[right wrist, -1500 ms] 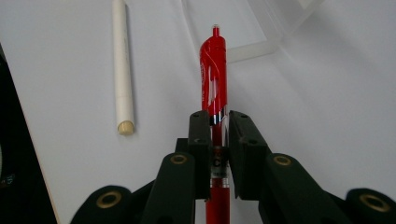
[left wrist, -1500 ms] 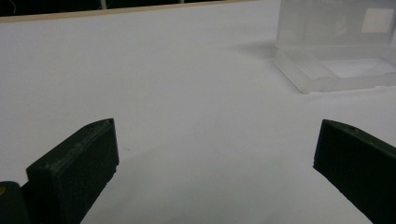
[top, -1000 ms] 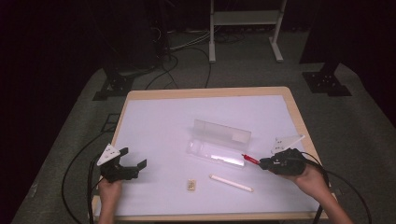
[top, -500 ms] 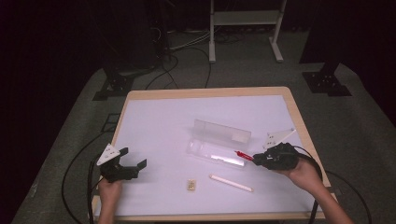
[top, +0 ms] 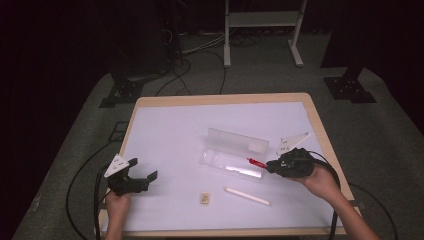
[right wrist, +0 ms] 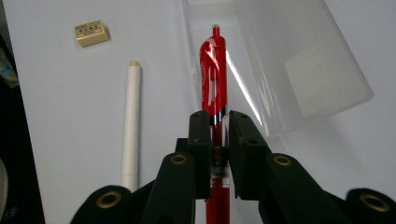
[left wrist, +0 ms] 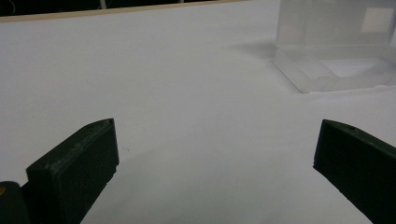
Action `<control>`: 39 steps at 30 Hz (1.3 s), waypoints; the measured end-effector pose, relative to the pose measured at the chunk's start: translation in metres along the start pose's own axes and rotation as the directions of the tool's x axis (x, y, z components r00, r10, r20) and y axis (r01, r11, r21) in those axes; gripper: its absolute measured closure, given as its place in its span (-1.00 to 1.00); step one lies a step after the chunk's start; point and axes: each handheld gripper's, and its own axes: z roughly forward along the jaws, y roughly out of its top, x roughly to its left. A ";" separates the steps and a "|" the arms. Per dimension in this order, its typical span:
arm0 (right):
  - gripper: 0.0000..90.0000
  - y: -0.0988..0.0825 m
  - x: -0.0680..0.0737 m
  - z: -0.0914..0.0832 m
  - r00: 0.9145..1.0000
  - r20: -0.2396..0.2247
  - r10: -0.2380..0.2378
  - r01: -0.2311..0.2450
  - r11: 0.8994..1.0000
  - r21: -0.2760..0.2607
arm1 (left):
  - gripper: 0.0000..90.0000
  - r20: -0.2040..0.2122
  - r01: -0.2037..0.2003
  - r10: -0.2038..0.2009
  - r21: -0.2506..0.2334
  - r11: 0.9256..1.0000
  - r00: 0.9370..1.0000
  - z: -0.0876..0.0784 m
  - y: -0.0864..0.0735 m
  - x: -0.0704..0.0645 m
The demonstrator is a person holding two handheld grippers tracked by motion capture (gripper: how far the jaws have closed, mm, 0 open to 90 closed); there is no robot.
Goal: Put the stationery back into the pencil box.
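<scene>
**High view: red pen gripped, not yet in the case**

High view puts the right gripper [top: 270, 166] at the right end of the clear pencil case [top: 235, 155] — jaws clamped on the red pen [top: 256, 162], tip pointed left over the open tray. Nothing is seen inside the case, so packing is judged barely started. The white pen [top: 247, 196] and eraser [top: 205, 198] are left on the table [top: 165, 125], near of the case.

Right gripper view: the red pen [right wrist: 214, 79] is pinched mid-barrel, aligned along the tray, hand held low and roughly level.

Left gripper [top: 142, 178] is parked near-left, well apart from the case — jaws wide open, nothing held.
</scene>
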 end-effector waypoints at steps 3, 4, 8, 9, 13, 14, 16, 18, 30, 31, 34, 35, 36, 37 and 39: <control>0.76 0.004 -0.002 0.001 1.000 0.000 -0.002 0.002 1.000 -0.003 | -1.00 0.000 -0.001 0.001 0.002 1.000 1.000 0.000 0.000 0.000; 0.76 0.006 -0.002 0.002 1.000 -0.002 -0.004 0.004 1.000 -0.006 | -1.00 0.000 -0.002 0.002 0.002 1.000 1.000 0.000 0.000 0.000; 0.76 0.011 -0.003 0.004 1.000 0.000 -0.014 0.014 1.000 0.001 | -1.00 -0.001 -0.001 0.001 0.002 1.000 1.000 0.000 0.000 0.000; 0.76 0.012 -0.004 0.004 1.000 0.001 -0.022 0.022 1.000 0.000 | -1.00 0.000 -0.001 0.001 0.002 1.000 1.000 0.000 0.000 0.000; 0.76 0.018 -0.004 0.006 1.000 -0.003 -0.031 0.031 1.000 0.001 | -1.00 0.001 -0.002 0.002 0.002 1.000 1.000 0.000 0.000 0.000; 0.76 0.019 -0.003 0.006 1.000 -0.004 -0.027 0.027 1.000 0.002 | -1.00 0.001 -0.001 0.001 0.001 1.000 1.000 0.000 0.000 0.000; 0.76 0.022 -0.004 0.008 0.999 -0.004 -0.036 0.036 0.999 0.005 | -1.00 0.001 -0.001 0.001 0.000 1.000 1.000 0.000 0.000 0.000; 0.76 0.023 -0.004 0.009 0.999 -0.004 -0.039 0.039 0.999 0.004 | -1.00 0.001 -0.001 0.001 0.000 1.000 1.000 0.000 0.000 0.000; 0.76 0.039 -0.007 0.024 0.998 -0.027 -0.059 0.059 0.998 0.011 | -1.00 0.000 -0.002 0.002 0.002 1.000 1.000 0.000 0.000 0.000; 0.76 0.041 -0.007 0.026 0.998 -0.029 -0.061 0.061 0.998 0.016 | -1.00 0.001 -0.002 0.002 0.000 1.000 1.000 0.000 0.000 0.000; 0.76 0.044 -0.009 0.034 0.997 -0.036 -0.062 0.063 0.998 0.024 | -1.00 0.003 0.001 -0.001 -0.001 1.000 1.000 0.000 0.000 0.000; 0.76 0.046 -0.009 0.036 0.998 -0.036 -0.059 0.060 0.998 0.030 | -1.00 0.002 -0.001 0.001 0.000 1.000 1.000 0.000 0.000 0.000; 0.76 0.047 -0.010 0.038 0.997 -0.039 -0.063 0.064 0.997 0.033 | -1.00 0.002 -0.003 0.003 0.001 1.000 1.000 0.000 0.000 0.000; 0.76 0.049 -0.011 0.040 0.997 -0.041 -0.062 0.063 0.997 0.037 | -1.00 0.002 -0.004 0.004 0.002 1.000 1.000 0.000 0.000 0.000; 0.76 0.052 -0.012 0.043 0.997 -0.043 -0.061 0.063 0.997 0.035 | -1.00 0.001 0.000 0.000 0.000 1.000 1.000 0.000 0.000 0.000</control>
